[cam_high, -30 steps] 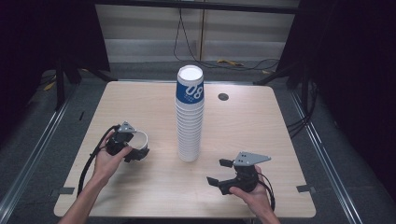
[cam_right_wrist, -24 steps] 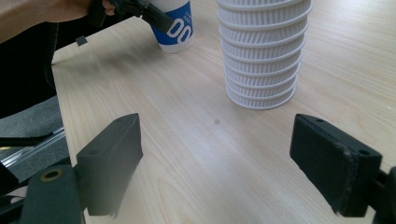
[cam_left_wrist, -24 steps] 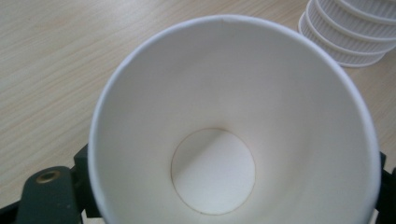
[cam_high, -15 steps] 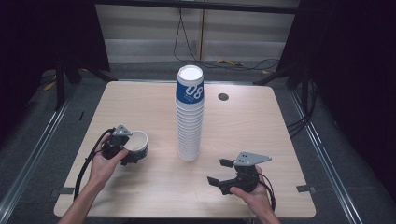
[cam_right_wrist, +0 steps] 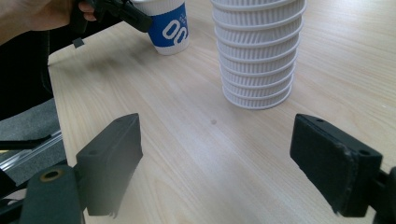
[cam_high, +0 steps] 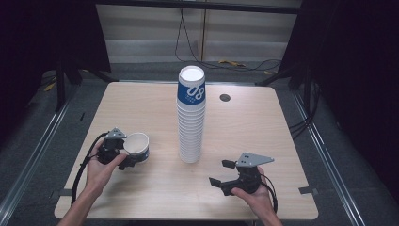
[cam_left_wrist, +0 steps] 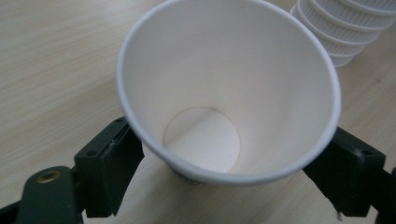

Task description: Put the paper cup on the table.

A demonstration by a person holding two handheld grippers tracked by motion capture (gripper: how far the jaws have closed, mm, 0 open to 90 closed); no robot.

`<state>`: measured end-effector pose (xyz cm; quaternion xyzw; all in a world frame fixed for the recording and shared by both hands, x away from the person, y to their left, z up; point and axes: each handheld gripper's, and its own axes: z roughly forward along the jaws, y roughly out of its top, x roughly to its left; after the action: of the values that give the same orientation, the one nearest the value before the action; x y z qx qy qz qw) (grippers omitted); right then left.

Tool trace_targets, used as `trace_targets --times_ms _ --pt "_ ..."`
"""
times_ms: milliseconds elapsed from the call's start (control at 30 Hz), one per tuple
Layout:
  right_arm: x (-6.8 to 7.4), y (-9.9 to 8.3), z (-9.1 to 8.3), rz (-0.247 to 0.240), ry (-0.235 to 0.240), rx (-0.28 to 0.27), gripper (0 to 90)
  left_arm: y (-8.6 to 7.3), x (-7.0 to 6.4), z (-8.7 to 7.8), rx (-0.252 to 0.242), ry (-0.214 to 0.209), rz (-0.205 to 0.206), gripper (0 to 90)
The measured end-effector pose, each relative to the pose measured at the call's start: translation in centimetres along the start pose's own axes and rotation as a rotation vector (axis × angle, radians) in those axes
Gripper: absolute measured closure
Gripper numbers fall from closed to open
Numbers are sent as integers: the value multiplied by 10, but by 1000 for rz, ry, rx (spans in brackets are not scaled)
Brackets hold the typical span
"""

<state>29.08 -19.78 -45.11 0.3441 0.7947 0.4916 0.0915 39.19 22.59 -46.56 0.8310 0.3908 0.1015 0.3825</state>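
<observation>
So there's a tall stack of paper cups [cam_high: 191, 117] standing upright mid-table, top one with a blue band and "08" on it. One single paper cup [cam_high: 137, 149] is off to the left of the stack, well apart from it, and the left gripper [cam_high: 123, 151] has it. From the left gripper view the two black jaws sit either side of the cup's wall just under the rim, closed in on it, and the cup's mouth tips toward the camera, so you're looking straight down at its bare white bottom. In the right gripper view the cup's base looks to be on or just above the wooden table [cam_high: 263, 117]; can't call it.

The right gripper [cam_high: 228, 173] hangs low at the near right, jaws spread wide with nothing between them, aimed at the bottom of the stack.

My guess: the grab under the rim is because that's the stiffest bit of a paper cup, and the open right one is parked there to steady the stack when needed.
</observation>
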Motion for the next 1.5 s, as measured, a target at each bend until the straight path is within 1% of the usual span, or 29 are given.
trace_targets --times_ms 67,100,200,267,300,367,433,500,533,567,633,667,733,800,867,900,967,1067,1133,1167,1233,1300,1367,1433,1467,1500 --pt "0 0 0 -1 -3 -1 167 -2 0 -2 -18 -8 -7 162" --pt "0 0 0 0 -3 -2 167 -3 0 -3 -16 -11 0 162" --pt "-1 0 -1 2 -5 -3 167 -5 0 -4 2 9 27 162" --pt "-1 0 -1 1 -7 -6 167 -7 1 -6 -14 22 24 165" --pt "-1 0 -1 2 -7 -7 167 -9 1 -8 -28 20 20 165" --pt "-1 0 -2 5 -11 -7 167 -11 0 -10 -29 13 22 166" --pt "-1 0 -3 7 -14 -9 167 -14 0 -11 -45 19 10 177" --pt "-2 0 -3 8 -20 -12 167 -18 -1 -12 -54 19 16 178" --pt "-2 0 -3 13 -20 -12 167 -18 -1 -13 -43 21 27 179" --pt "-2 -1 -4 11 -20 -14 167 -20 -3 -13 -44 24 37 179" --pt "-2 -1 -4 12 -25 -12 167 -21 -6 -16 -62 20 42 179" --pt "-3 -1 -5 13 -28 -13 167 -21 -8 -18 -72 21 51 180" --pt "-3 -2 -5 18 -32 -17 168 -22 -13 -20 -79 14 56 180" --pt "-3 -2 -6 21 -37 -20 168 -25 -17 -22 -105 9 42 181" --pt "-3 -2 -7 19 -42 -22 169 -29 -18 -24 -125 -36 -4 181" --pt "-3 -2 -8 20 -47 -24 169 -31 -19 -25 -130 -41 -9 181" --pt "-4 -2 -9 23 -58 -30 169 -34 -22 -27 -137 -22 17 181" --pt "-4 -3 -9 23 -68 -32 171 -38 -29 -30 -159 -28 48 180" --pt "-4 -3 -9 20 -70 -35 174 -41 -33 -33 -172 -36 44 180" --pt "-4 -3 -9 20 -71 -35 175 -45 -36 -36 -189 -35 43 180" --pt "-3 -3 -9 16 -79 -41 183 -49 -40 -39 -198 -37 44 181" --pt "-2 -3 -10 21 -76 -44 180 -53 -45 -42 -197 -30 13 184" --pt "-2 -3 -10 15 -80 -47 180 -56 -50 -43 -209 -48 11 185" --pt "-1 -4 -9 19 -81 -42 180 -59 -55 -43 -217 -48 14 185" --pt "-1 -5 -9 20 -81 -43 180 -60 -58 -43 -222 -57 8 185" --pt "-1 -5 -9 21 -82 -43 180 -61 -60 -43 -228 -63 -7 185"
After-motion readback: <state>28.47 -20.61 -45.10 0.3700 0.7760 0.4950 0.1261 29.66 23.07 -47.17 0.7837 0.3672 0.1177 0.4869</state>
